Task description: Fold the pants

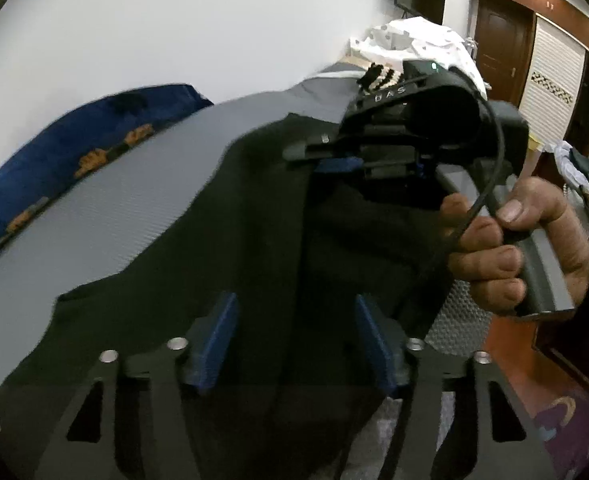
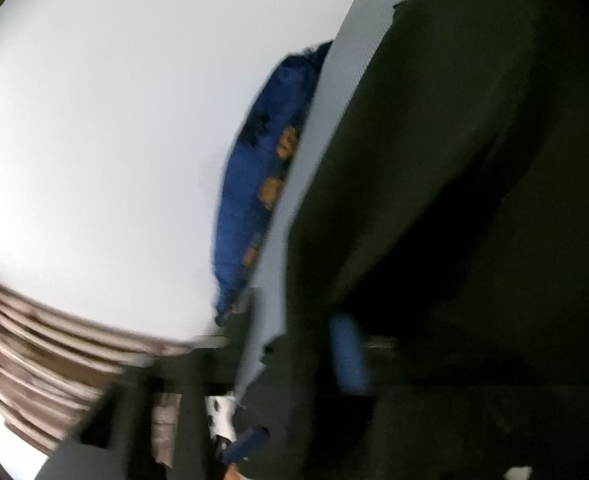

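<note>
- The dark pants lie spread over the grey counter, part of the cloth hanging past its near edge.
- My left gripper is released: its two blue pads stand well apart over the pants, with no fabric pinched between them.
- My right gripper shows in the left wrist view above the pants, held in the person's right hand. Its fingers appear drawn close together, and dark cloth hangs just below it; I cannot tell whether it is clenched on the pants.
- The right wrist view is heavily blurred; I make out only one blue pad against dark cloth.
- A blue patterned cloth sits between the counter's far edge and the white wall.
- White bedding lies beyond the counter's far end.
</note>
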Tool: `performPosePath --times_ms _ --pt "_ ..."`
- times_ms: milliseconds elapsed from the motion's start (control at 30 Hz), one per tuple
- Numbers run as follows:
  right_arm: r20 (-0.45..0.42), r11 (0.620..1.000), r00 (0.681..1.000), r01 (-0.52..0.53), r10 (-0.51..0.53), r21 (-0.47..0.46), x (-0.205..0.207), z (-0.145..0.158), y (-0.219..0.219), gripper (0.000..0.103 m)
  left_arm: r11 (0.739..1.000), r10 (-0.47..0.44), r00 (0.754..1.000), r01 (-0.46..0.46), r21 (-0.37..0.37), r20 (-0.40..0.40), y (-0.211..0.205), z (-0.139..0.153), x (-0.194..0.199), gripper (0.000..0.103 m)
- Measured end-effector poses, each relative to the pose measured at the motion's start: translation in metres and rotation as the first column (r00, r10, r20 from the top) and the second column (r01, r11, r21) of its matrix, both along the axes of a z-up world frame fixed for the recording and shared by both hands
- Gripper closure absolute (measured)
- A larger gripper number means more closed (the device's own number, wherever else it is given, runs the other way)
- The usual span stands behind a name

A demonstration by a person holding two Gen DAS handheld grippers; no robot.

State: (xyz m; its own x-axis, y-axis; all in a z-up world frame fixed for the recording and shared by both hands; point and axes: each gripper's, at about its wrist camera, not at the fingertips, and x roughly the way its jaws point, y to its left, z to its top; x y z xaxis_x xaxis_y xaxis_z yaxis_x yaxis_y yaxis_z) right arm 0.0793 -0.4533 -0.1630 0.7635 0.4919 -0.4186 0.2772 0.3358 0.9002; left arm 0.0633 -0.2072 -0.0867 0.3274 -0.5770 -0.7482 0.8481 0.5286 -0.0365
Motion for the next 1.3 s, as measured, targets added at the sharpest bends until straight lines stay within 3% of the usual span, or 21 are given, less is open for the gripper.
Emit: performPosePath --times_ms 233,267,300,367,533,633,667,733,767,867,967,1000,1067,1100,1300 --pt "-0.033 0.999 0.999 -0.038 0.038 0.004 0.001 0.007 -0.013 0.094 0.994 0.044 0.996 -0.052 0.093 0.079 -0.032 -0.018 0.006 0.047" --pt "-0.028 0.999 0.999 -0.038 0.038 0.007 -0.001 0.009 -0.015 0.094 0.993 0.042 0.996 -0.050 0.106 0.076 -0.036 -0.021 0.007 0.051" --pt "-0.026 0.999 0.999 -0.039 0.039 0.008 -0.004 0.008 -0.017 0.094 0.991 0.042 0.996 -0.051 0.124 0.077 -0.040 -0.024 0.009 0.071" --pt "-0.020 0.999 0.999 -0.042 0.042 0.002 -0.007 0.007 -0.017 0.094 0.986 0.074 0.995 -0.084 0.146 0.067 -0.044 -0.029 0.017 0.098" --pt "-0.015 0.999 0.999 -0.040 0.041 0.008 -0.008 0.005 -0.020 0.094 0.988 0.115 0.992 -0.119 0.101 0.049 -0.038 -0.024 0.022 0.099" --pt "0.010 0.995 1.000 -0.017 0.016 0.094 -0.011 -0.006 -0.027 0.093 0.990 0.115 0.990 -0.120 0.071 0.076 -0.033 -0.012 0.015 0.099" --pt "0.006 0.993 1.000 -0.004 0.004 0.115 -0.011 -0.010 -0.028 0.090 0.991 0.118 0.990 -0.123 0.059 0.079 -0.031 -0.007 0.014 0.099" --pt "0.004 0.984 0.998 0.063 -0.065 0.169 -0.013 -0.022 -0.037 0.069 0.990 0.128 0.989 -0.132 0.040 0.078 -0.027 0.000 0.013 0.099" --pt "0.010 0.974 0.995 0.094 -0.098 0.206 -0.017 -0.028 -0.041 0.066 0.990 0.130 0.989 -0.133 0.038 0.075 -0.026 0.002 0.013 0.099" --pt "0.018 0.926 0.976 0.199 -0.216 0.322 -0.022 -0.045 -0.060 0.062 0.991 0.127 0.989 -0.130 0.041 0.071 -0.024 0.004 0.012 0.099" --pt "0.000 0.901 0.964 0.249 -0.266 0.356 -0.018 -0.055 -0.078 0.062 0.991 0.120 0.991 -0.123 0.044 0.066 -0.026 0.003 0.012 0.099" --pt "-0.001 0.903 0.962 0.258 -0.275 0.343 -0.019 -0.053 -0.082 0.062 0.992 0.119 0.991 -0.122 0.044 0.066 -0.026 0.003 0.011 0.099" --pt "-0.008 0.919 0.961 0.267 -0.277 0.289 -0.019 -0.046 -0.088 0.075 0.992 0.118 0.991 -0.121 0.044 0.066 -0.027 0.002 0.011 0.099" --pt "-0.017 0.928 0.962 0.266 -0.271 0.260 -0.021 -0.042 -0.089 0.093 0.992 0.118 0.991 -0.121 0.046 0.069 -0.028 0.002 0.011 0.099" --pt "0.012 0.954 0.957 0.290 -0.291 0.076 -0.054 -0.002 -0.096 0.096 0.995 0.058 0.993 -0.066 0.079 0.100 -0.034 -0.001 -0.005 0.099"
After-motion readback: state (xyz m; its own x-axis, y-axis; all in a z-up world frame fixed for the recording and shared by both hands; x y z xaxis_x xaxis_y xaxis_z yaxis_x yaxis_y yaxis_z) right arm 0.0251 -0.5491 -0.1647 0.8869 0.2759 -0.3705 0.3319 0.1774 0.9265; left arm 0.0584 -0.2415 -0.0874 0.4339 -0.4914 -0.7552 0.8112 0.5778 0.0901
